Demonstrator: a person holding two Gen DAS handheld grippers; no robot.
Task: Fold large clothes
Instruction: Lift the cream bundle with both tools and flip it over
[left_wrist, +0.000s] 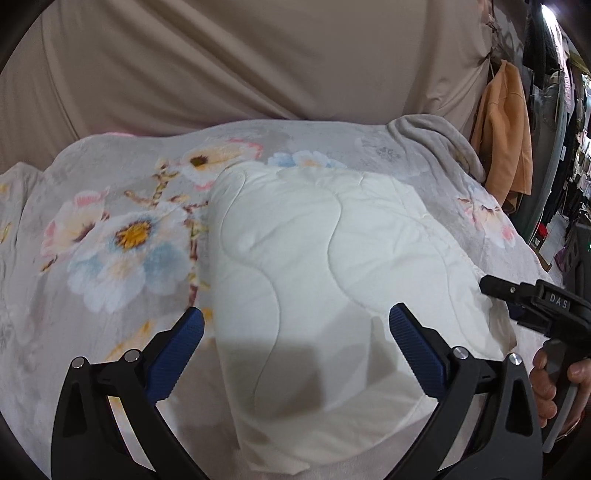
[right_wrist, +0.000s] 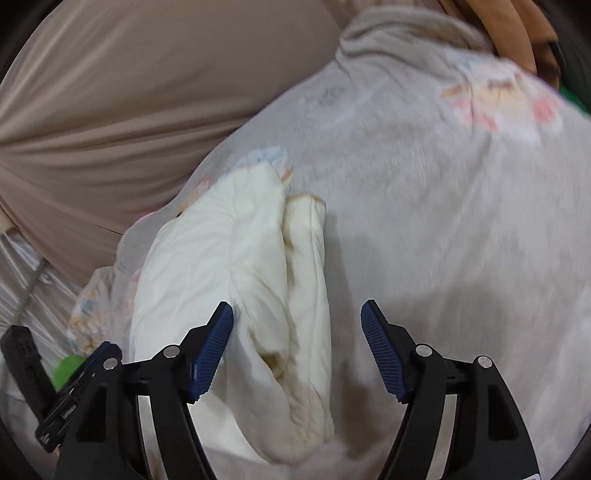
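Observation:
A white quilted garment lies folded into a thick rectangle on a floral blanket. My left gripper is open and empty, its blue pads just above the garment's near end. In the right wrist view the folded garment shows its layered right edge. My right gripper is open and empty, hovering over that edge. The right gripper also shows in the left wrist view at the garment's right side, held by a hand.
A beige sheet hangs behind the bed. An orange garment and dark clothes hang at the far right. A rumpled grey blanket fold lies at the back right. The left gripper's body sits at the lower left.

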